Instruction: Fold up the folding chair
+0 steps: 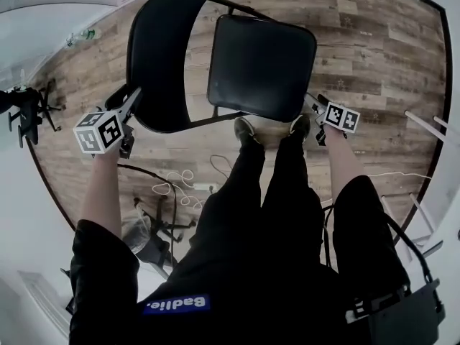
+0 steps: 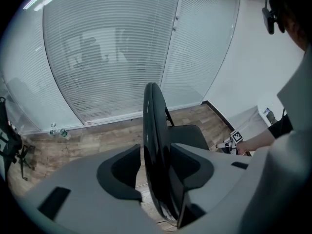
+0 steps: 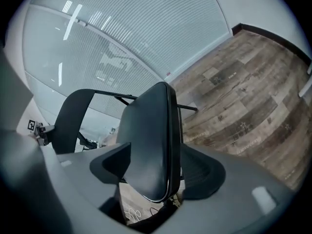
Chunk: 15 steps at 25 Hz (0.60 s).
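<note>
The folding chair (image 1: 251,85) stands on the wood floor (image 1: 374,56) at 12 o'clock from the person's shoes (image 1: 244,129). Its seat (image 1: 273,49) is just past the toes, and its curved backrest (image 1: 154,49) is at 9 o'clock of the seat.

The left gripper (image 1: 131,100) is at the backrest's rim, around 7 o'clock. In the left gripper view its jaws stand spread with the backrest's edge upright between them. A strip of floor shows between one jaw and the rim, so nothing is pinched.

The right gripper (image 1: 314,108) is at the seat's corner, near 4 o'clock. Its own view shows the jaws apart too, with the seat's edge between them and not clamped.

A white cable (image 1: 180,182) lies on the floor at 7 o'clock of the shoes. Window blinds (image 2: 112,48) cover the wall behind the chair.
</note>
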Each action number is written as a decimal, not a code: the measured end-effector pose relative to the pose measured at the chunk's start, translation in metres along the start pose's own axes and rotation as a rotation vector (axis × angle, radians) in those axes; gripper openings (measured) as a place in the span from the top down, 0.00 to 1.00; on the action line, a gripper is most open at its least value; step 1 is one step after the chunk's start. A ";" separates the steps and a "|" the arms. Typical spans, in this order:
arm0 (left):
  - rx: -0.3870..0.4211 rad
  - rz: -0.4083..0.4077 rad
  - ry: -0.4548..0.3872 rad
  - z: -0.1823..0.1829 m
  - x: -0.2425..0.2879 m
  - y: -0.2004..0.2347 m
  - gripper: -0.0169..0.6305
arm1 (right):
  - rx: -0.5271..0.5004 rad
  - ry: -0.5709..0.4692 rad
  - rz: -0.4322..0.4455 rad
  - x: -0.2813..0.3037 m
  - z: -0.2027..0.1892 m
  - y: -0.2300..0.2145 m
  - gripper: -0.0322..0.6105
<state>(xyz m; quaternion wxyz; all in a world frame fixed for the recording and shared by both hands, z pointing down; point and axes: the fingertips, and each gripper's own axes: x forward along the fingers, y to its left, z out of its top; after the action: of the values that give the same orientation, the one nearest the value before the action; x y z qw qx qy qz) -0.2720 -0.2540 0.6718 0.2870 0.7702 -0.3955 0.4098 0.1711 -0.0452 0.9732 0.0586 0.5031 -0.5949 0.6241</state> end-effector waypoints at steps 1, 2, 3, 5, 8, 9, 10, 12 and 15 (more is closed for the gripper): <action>0.004 -0.003 -0.004 0.002 0.004 -0.001 0.71 | 0.011 0.000 0.000 0.007 0.001 -0.008 0.50; 0.008 -0.006 -0.007 0.003 0.008 -0.003 0.71 | 0.020 0.000 -0.002 0.014 0.001 -0.017 0.49; 0.011 -0.008 -0.009 0.004 0.012 -0.004 0.71 | 0.031 -0.001 -0.003 0.021 0.001 -0.024 0.47; 0.013 -0.008 -0.010 0.005 0.017 -0.005 0.71 | 0.058 -0.003 0.003 0.033 -0.001 -0.035 0.43; -0.003 -0.011 -0.015 0.006 0.022 -0.002 0.71 | 0.085 0.003 0.029 0.051 -0.004 -0.044 0.38; -0.009 -0.012 -0.017 0.005 0.023 -0.002 0.71 | 0.088 0.009 0.038 0.057 -0.006 -0.046 0.37; -0.013 -0.012 -0.017 0.005 0.025 -0.001 0.71 | 0.088 0.016 0.047 0.062 -0.008 -0.048 0.36; -0.015 -0.010 -0.017 0.003 0.026 0.000 0.71 | 0.086 0.030 0.064 0.075 -0.011 -0.051 0.34; -0.011 -0.011 -0.013 0.002 0.028 0.002 0.71 | 0.094 0.041 0.084 0.090 -0.018 -0.052 0.33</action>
<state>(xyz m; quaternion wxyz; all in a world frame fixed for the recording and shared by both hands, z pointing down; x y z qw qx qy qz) -0.2632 -0.2676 0.6953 0.2910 0.7735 -0.3953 0.4010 0.1522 -0.0632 1.0756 0.0208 0.4669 -0.5843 0.6634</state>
